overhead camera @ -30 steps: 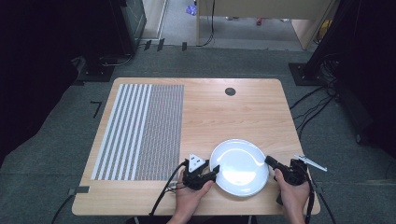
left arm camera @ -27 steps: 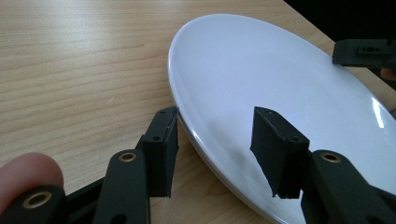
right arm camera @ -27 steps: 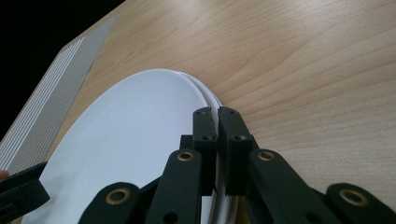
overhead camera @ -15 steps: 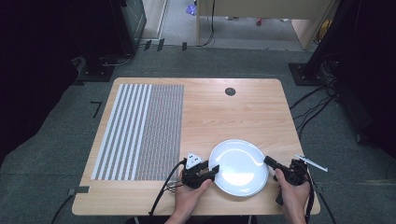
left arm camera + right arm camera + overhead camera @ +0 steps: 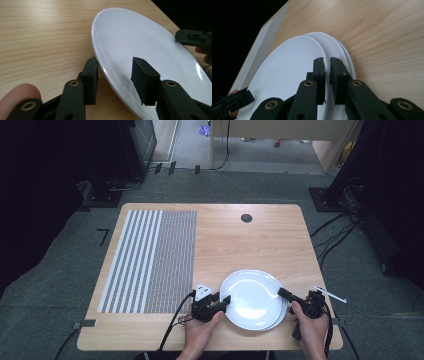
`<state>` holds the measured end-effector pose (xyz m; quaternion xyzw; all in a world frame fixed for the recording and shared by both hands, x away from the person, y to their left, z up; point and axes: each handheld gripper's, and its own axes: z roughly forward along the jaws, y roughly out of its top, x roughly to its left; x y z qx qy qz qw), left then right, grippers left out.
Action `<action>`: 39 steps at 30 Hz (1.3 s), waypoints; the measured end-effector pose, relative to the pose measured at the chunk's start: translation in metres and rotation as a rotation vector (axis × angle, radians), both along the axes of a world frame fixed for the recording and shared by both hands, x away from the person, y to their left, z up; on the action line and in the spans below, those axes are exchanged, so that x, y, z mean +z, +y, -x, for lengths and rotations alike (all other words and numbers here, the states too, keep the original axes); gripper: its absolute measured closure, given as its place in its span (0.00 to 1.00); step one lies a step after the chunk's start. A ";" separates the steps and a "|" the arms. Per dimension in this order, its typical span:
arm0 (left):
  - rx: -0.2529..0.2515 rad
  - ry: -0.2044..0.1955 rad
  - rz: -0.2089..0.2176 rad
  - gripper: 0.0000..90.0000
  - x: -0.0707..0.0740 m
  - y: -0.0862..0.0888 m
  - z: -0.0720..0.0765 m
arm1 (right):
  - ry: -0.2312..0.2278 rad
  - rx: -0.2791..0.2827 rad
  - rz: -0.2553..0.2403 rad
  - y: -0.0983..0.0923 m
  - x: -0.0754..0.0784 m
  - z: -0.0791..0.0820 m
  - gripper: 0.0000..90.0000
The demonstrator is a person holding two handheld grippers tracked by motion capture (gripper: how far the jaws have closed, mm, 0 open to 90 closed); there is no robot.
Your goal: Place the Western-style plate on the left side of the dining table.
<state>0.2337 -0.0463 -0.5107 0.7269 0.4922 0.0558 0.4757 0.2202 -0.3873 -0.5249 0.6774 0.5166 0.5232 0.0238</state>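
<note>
Between both hand-held grippers, top plate [image 5: 252, 299] edge-gripped

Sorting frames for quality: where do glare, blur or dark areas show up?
High view: bright glare patch on the top plate, surroundings nearly black. Left gripper view: soft shadow under a jaw on the plate, thumb blurred at bottom left. Right gripper view: black upper left corner, near jaws slightly soft.

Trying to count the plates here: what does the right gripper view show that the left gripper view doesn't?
Right gripper view: a second white plate stacked under the top plate, whose rim sits between the right hand-held gripper jaws, plus the striped mat. Left gripper view: the left hand-held gripper straddling that plate's rim, not yet pinching. Both: the wooden table.
</note>
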 end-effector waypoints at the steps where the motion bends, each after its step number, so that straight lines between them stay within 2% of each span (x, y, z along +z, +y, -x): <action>1: 0.000 0.003 -0.003 0.67 0.000 0.001 0.000 | 0.000 0.002 -0.001 0.001 0.000 0.000 0.93; 7: -0.025 0.028 0.001 0.70 0.002 0.005 0.000 | -0.004 0.006 0.030 0.005 -0.001 0.000 0.92; 11: -0.046 0.045 -0.001 0.70 0.003 0.006 0.002 | 0.014 0.010 0.021 0.008 -0.004 0.002 0.92; 14: -0.069 0.086 0.045 0.73 0.001 0.010 0.000 | 0.015 -0.006 0.020 0.009 -0.004 0.003 0.93; 17: -0.076 0.105 0.073 0.76 0.001 0.013 -0.001 | 0.022 -0.024 0.003 0.009 -0.004 0.003 0.94; 21: -0.078 0.116 0.098 0.78 0.002 0.014 -0.002 | 0.021 -0.018 0.012 0.010 -0.004 0.003 0.94; 23: -0.079 0.119 0.106 0.79 0.002 0.015 -0.003 | 0.028 -0.022 -0.007 0.010 -0.004 0.003 0.94; 24: -0.080 0.119 0.114 0.80 0.003 0.015 -0.004 | 0.022 -0.032 -0.036 0.008 -0.002 0.004 0.94; 27: -0.080 0.119 0.123 0.80 0.004 0.017 -0.005 | 0.014 -0.037 -0.061 0.008 0.001 0.005 0.95; 32: -0.072 0.124 0.129 0.81 0.007 0.019 -0.008 | -0.010 -0.044 -0.089 0.009 0.007 0.005 0.95; 39: -0.072 0.119 0.148 0.81 0.014 0.024 -0.012 | -0.018 -0.048 -0.114 0.012 0.016 0.001 0.96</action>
